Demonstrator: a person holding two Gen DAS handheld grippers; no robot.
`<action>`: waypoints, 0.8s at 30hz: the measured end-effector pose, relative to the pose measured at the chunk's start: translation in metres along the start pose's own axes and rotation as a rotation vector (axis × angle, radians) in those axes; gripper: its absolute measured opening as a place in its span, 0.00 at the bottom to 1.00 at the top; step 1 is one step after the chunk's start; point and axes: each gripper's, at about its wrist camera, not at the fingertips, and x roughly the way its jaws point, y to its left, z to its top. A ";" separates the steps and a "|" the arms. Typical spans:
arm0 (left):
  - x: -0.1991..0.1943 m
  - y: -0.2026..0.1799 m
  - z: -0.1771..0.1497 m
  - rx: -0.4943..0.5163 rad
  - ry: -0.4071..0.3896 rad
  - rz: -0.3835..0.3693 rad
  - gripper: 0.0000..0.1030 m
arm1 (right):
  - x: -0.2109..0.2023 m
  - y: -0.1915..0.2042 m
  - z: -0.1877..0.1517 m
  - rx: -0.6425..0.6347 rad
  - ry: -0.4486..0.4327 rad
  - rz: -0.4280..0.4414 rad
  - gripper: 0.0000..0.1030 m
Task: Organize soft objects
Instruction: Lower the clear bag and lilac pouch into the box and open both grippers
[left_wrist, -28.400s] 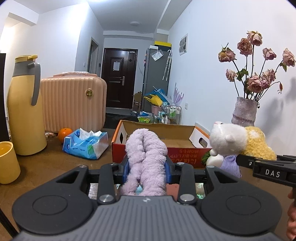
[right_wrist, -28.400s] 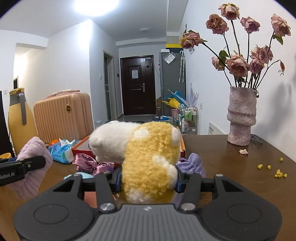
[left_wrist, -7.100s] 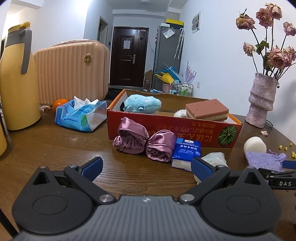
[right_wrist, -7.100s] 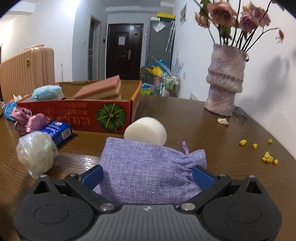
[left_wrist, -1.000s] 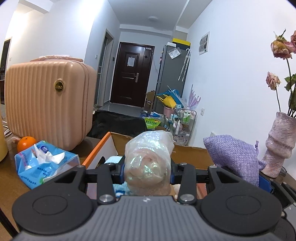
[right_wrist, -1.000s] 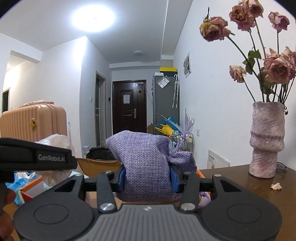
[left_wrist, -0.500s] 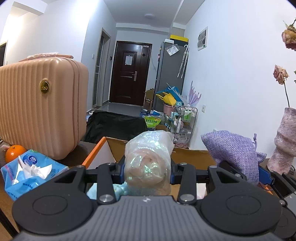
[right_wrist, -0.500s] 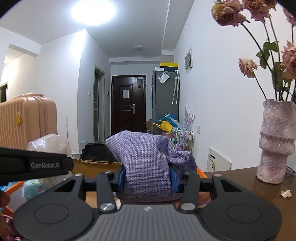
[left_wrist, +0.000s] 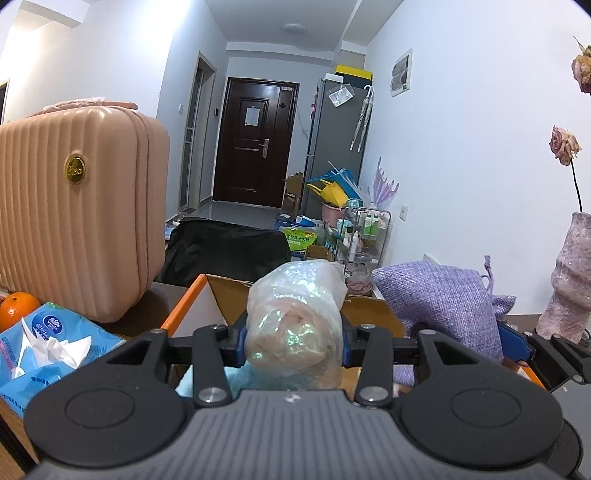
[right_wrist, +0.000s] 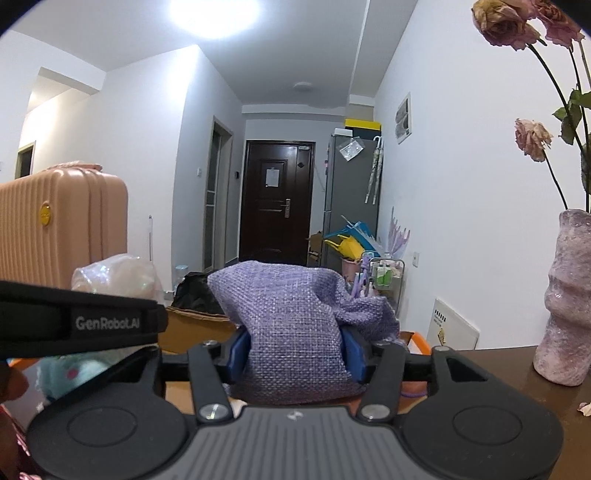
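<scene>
My left gripper (left_wrist: 293, 338) is shut on a clear plastic-wrapped pinkish bundle (left_wrist: 295, 321), held above the open cardboard box (left_wrist: 199, 295). My right gripper (right_wrist: 295, 347) is shut on a purple cloth pouch (right_wrist: 295, 317), also held over the box (right_wrist: 195, 325); the pouch shows at the right in the left wrist view (left_wrist: 439, 302). The wrapped bundle shows at the left in the right wrist view (right_wrist: 118, 277), behind the left gripper's arm. A light blue plush (right_wrist: 74, 369) lies in the box below.
A pink suitcase (left_wrist: 74, 221) stands at the left, with a blue tissue pack (left_wrist: 48, 347) and an orange (left_wrist: 18, 310) before it. A pinkish vase (right_wrist: 565, 299) with dried roses stands at the right on the brown table (right_wrist: 509, 376).
Both grippers have moved forward and slightly down over the box, still holding the bundle and the pouch. The suitcase and vase have come closer.
</scene>
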 end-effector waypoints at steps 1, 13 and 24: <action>0.000 0.001 0.001 -0.004 -0.001 0.000 0.44 | 0.000 0.000 0.000 -0.001 0.001 0.002 0.65; -0.017 0.002 0.005 -0.033 -0.047 -0.011 0.95 | -0.010 0.003 -0.003 -0.032 -0.014 0.018 0.96; -0.031 0.008 0.005 -0.027 -0.055 0.018 1.00 | -0.023 -0.007 -0.003 0.006 -0.052 0.023 1.00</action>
